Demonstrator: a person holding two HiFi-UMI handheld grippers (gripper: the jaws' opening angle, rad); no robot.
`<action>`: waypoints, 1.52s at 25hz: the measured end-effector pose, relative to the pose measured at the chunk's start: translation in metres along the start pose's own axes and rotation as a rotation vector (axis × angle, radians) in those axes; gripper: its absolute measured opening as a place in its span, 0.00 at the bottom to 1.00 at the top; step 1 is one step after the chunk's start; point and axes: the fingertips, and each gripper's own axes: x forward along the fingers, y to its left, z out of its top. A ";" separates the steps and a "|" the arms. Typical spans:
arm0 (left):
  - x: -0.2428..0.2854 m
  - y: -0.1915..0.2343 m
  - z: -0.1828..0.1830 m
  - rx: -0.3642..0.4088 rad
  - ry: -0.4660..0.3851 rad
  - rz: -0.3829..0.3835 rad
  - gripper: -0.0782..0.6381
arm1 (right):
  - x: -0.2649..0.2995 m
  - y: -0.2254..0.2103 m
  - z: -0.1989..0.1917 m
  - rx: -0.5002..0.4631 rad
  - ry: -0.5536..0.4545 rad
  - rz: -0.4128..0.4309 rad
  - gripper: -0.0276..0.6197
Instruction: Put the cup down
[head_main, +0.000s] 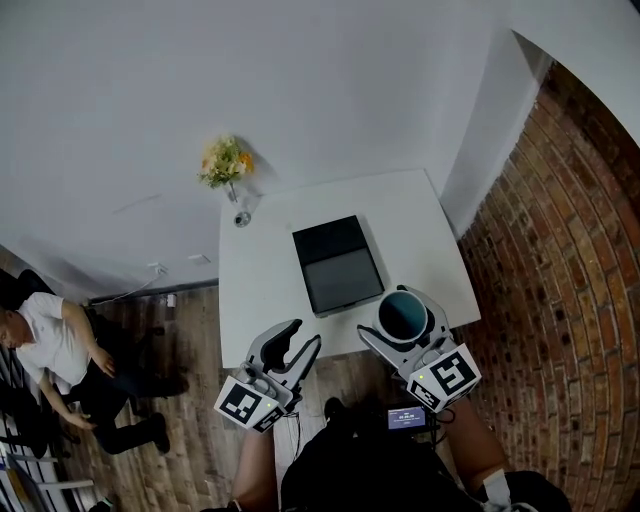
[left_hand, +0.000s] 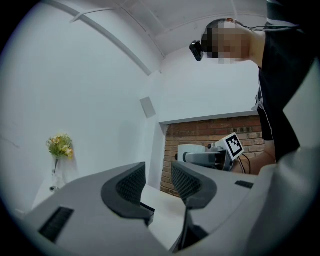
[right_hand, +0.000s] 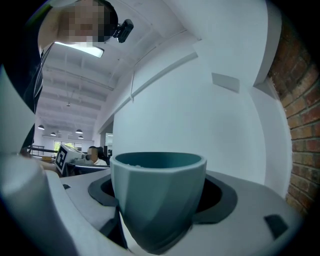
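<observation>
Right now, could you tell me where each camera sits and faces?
Head view: on the person's head, facing down at table, left gripper, right gripper; legs show.
Left gripper view: on that gripper, along its open, empty jaws toward the flowers; torso shows.
Right gripper view: on that gripper, along jaws shut on the cup; head shows.
Shared: flowers, in head and left gripper views.

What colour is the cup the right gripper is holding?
Teal, a muted blue-green. The cup shows best in the right gripper view.
</observation>
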 end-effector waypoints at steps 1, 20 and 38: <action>0.001 0.003 -0.002 -0.001 0.003 0.004 0.32 | 0.003 -0.003 -0.001 -0.005 0.001 0.001 0.67; 0.024 0.048 -0.023 -0.002 -0.045 0.105 0.32 | 0.119 -0.061 -0.048 -0.052 -0.066 0.005 0.67; 0.016 0.086 -0.059 -0.047 -0.043 0.187 0.32 | 0.231 -0.091 -0.118 -0.084 -0.030 -0.011 0.67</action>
